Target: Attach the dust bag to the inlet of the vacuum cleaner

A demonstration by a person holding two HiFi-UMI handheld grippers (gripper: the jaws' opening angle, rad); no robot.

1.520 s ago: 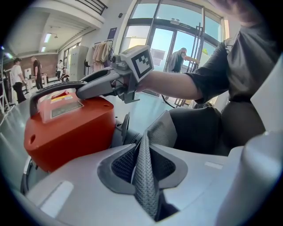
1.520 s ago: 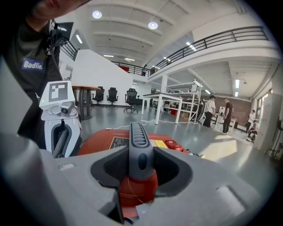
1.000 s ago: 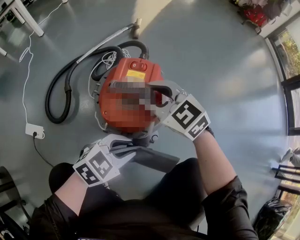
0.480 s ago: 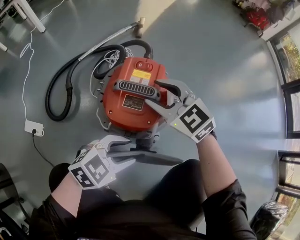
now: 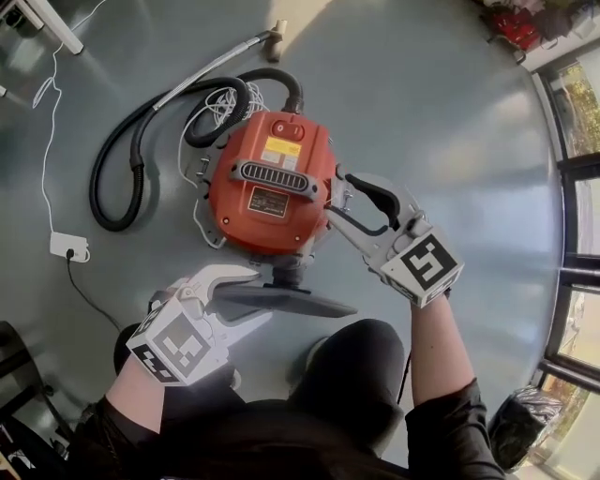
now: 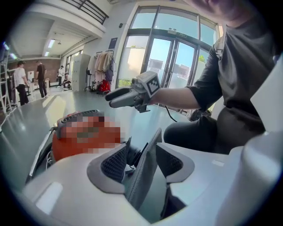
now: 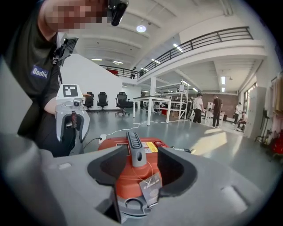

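Note:
The red vacuum cleaner [image 5: 267,197] stands on the grey floor with its black handle [image 5: 275,176] on top. A flat dark grey dust bag [image 5: 309,302] sticks out from the inlet [image 5: 286,272] on its near side. My left gripper [image 5: 261,296] has just opened its jaws. The dust bag's edge [image 6: 143,172] stands between the pads, which do not press on it. My right gripper [image 5: 336,195] hangs just right of the vacuum, its jaws just opened and nothing between them. In the right gripper view the handle [image 7: 134,145] shows beyond the right gripper [image 7: 140,165].
A black hose [image 5: 122,178] curls left of the vacuum, with a metal wand [image 5: 216,66] behind it. A white cord runs to a power strip [image 5: 67,247] at the left. A table leg [image 5: 56,23] stands top left. People stand far off in the hall [image 6: 20,81].
My right gripper has let go of the vacuum's handle, opened and drawn off to the right. My left gripper has opened round the dust bag and pulled back toward me.

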